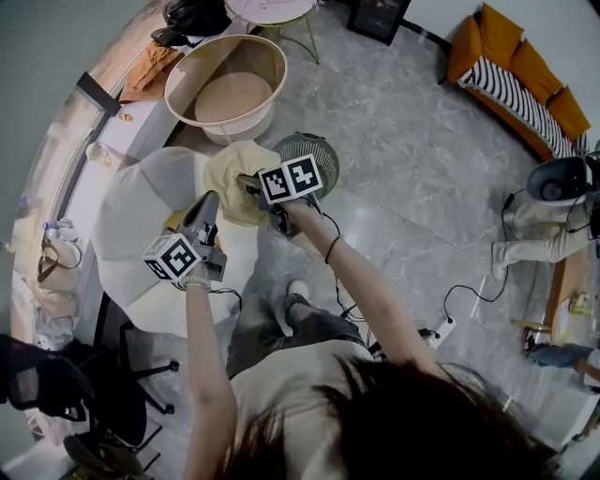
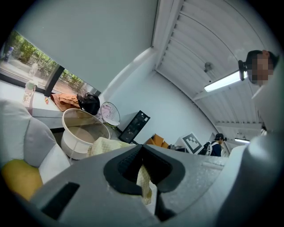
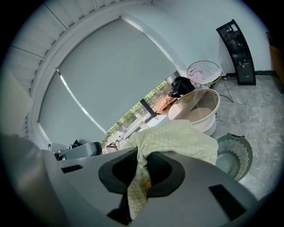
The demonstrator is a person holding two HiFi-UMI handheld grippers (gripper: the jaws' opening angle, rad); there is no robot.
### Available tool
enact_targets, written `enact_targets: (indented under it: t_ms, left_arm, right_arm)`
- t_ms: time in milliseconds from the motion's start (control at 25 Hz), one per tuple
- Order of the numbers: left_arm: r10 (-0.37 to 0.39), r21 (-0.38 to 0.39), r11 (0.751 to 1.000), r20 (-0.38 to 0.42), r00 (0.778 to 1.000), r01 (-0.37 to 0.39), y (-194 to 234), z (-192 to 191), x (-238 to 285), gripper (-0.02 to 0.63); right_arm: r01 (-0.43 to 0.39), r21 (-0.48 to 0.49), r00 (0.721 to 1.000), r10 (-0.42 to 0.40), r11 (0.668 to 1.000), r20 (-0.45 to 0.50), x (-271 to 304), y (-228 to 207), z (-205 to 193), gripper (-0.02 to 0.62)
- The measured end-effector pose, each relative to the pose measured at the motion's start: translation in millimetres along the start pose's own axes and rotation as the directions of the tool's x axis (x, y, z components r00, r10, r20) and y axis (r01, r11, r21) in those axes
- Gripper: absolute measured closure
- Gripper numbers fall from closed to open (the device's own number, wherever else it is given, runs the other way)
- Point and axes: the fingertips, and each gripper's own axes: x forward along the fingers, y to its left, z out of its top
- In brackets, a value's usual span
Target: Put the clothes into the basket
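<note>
A pale yellow checked cloth point(image 1: 234, 173) hangs in the air between my two grippers, over the edge of a white round table point(image 1: 141, 216). My left gripper point(image 1: 208, 204) is shut on one end of the cloth point(image 2: 144, 181). My right gripper point(image 1: 248, 185) is shut on another part, and the cloth point(image 3: 177, 137) bunches over its jaws. The big cream basket point(image 1: 187, 70) stands on the floor just beyond the cloth; it also shows ahead in the left gripper view point(image 2: 71, 142) and the right gripper view point(image 3: 208, 115). Nothing lies in it.
A small grey-green perforated basket point(image 1: 319, 150) stands on the floor right of the cloth. An orange sofa point(image 1: 516, 66) is at the far right, and a black chair point(image 1: 66, 384) at the near left. A wire side table point(image 1: 281, 14) and a window ledge point(image 1: 103, 122) lie behind the basket.
</note>
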Motion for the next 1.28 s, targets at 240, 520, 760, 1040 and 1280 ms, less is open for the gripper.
enact_targets:
  t_ms: [240, 520, 760, 1040, 1280]
  left_arm:
    - [-0.051, 0.007, 0.999, -0.053, 0.997, 0.052, -13, -6, 31, 0.595]
    - [-0.087, 0.016, 0.996, -0.091, 0.992, 0.089, -20, -10, 57, 0.595]
    - [-0.108, -0.011, 0.994, -0.134, 0.985, 0.108, -6, -10, 84, 0.595]
    - [-0.142, -0.033, 0.990, -0.204, 0.969, 0.138, 10, -14, 123, 0.595]
    - [-0.173, -0.060, 0.985, -0.255, 0.951, 0.163, 23, -16, 156, 0.595]
  right_arm:
    - [0.036, 0.035, 0.998, -0.038, 0.999, 0.053, -23, -22, 14, 0.552]
    - [0.075, 0.070, 0.993, -0.080, 0.995, 0.081, -37, -48, 21, 0.552]
    - [0.104, 0.111, 0.990, -0.114, 0.988, 0.083, -33, -73, 31, 0.552]
    - [0.140, 0.162, 0.986, -0.153, 0.977, 0.069, -27, -109, 36, 0.552]
    - [0.167, 0.207, 0.982, -0.182, 0.964, 0.056, -20, -139, 43, 0.552]
